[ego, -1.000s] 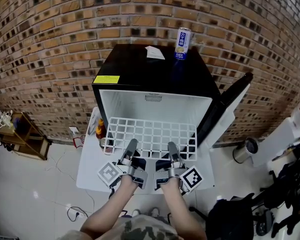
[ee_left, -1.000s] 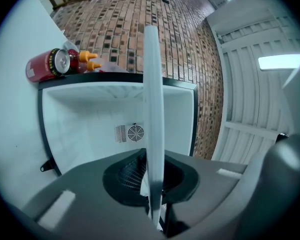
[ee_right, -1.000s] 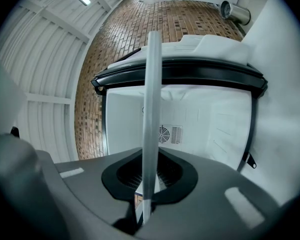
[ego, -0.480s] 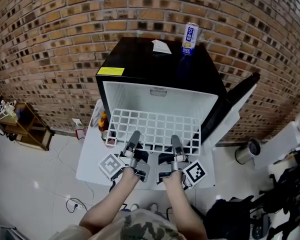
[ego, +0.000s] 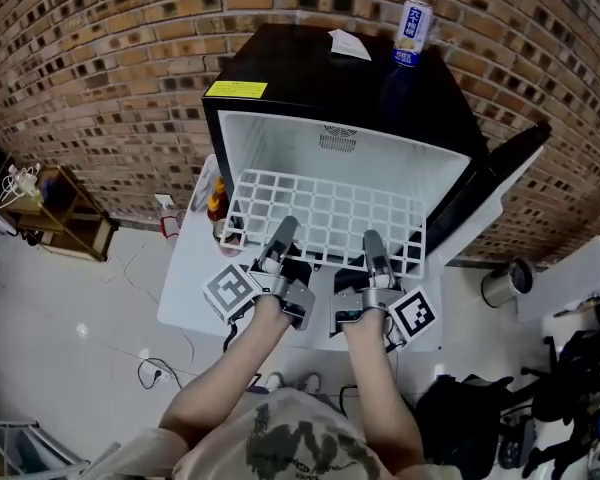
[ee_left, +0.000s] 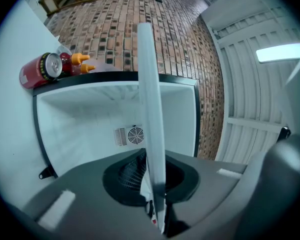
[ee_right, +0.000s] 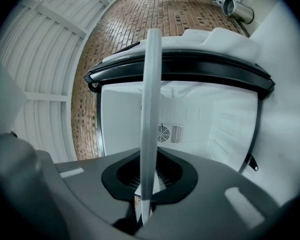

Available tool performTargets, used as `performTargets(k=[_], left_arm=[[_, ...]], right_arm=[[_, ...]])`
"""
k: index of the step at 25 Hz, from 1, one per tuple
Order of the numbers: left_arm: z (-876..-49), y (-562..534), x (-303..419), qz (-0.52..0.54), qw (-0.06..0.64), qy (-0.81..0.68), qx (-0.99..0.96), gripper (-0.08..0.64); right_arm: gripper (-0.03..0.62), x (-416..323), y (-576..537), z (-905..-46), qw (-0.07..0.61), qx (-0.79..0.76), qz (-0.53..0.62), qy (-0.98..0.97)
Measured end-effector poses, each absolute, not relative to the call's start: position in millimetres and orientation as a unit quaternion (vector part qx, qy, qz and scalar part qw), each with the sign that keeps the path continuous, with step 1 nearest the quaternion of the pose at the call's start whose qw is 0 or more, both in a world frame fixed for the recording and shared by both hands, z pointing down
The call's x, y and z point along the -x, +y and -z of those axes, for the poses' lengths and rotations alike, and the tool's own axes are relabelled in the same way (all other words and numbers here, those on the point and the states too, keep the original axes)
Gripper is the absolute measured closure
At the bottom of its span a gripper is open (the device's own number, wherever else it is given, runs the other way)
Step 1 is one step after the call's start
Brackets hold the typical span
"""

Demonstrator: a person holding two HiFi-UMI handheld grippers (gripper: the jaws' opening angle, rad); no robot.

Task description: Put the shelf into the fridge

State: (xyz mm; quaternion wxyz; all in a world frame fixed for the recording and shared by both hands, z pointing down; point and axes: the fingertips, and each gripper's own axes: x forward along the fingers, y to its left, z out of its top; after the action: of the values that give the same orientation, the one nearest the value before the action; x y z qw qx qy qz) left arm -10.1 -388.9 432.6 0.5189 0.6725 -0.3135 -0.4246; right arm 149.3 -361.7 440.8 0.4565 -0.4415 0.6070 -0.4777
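A white wire grid shelf (ego: pixel 325 218) lies level in the mouth of the small black fridge (ego: pixel 310 83), its far edge inside the white interior (ego: pixel 330 158). My left gripper (ego: pixel 283 236) is shut on the shelf's near edge at the left, my right gripper (ego: pixel 373 247) is shut on it at the right. In the left gripper view the shelf (ee_left: pixel 151 104) runs edge-on between the jaws toward the fridge's rear vent (ee_left: pixel 130 135). The right gripper view shows the shelf (ee_right: pixel 149 109) edge-on likewise, with the vent (ee_right: pixel 169 133) behind it.
The fridge door (ego: pixel 500 183) stands open at the right. A can (ego: pixel 413 32) and a paper (ego: pixel 349 44) sit on the fridge top. Bottles (ego: pixel 217 200) and a red can (ee_left: pixel 40 70) stand left of the fridge. A wooden rack (ego: pixel 50 208) is far left, a brick wall behind.
Both grippers have carried the shelf forward toward the fridge, so its far edge now reaches deeper into the white interior. The head view has shifted closer and to the right.
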Motion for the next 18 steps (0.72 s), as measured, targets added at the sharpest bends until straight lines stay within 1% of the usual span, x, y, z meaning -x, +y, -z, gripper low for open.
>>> performTargets(k=[8, 18], left_arm=[[-435.2, -399.3, 12.6, 0.41, 0.498, -0.332, -0.688, 0.549], [-426.4, -421.5, 6.2, 0.424, 0.51, -0.319, -0.677, 0.541]], right_arm=[[0.565, -150.0, -370.0, -441.0, 0.456, 0.443, 0.478, 0.606], [0.556, -154.2, -392.1, -433.9, 0.453, 0.444, 0.47, 0.614]])
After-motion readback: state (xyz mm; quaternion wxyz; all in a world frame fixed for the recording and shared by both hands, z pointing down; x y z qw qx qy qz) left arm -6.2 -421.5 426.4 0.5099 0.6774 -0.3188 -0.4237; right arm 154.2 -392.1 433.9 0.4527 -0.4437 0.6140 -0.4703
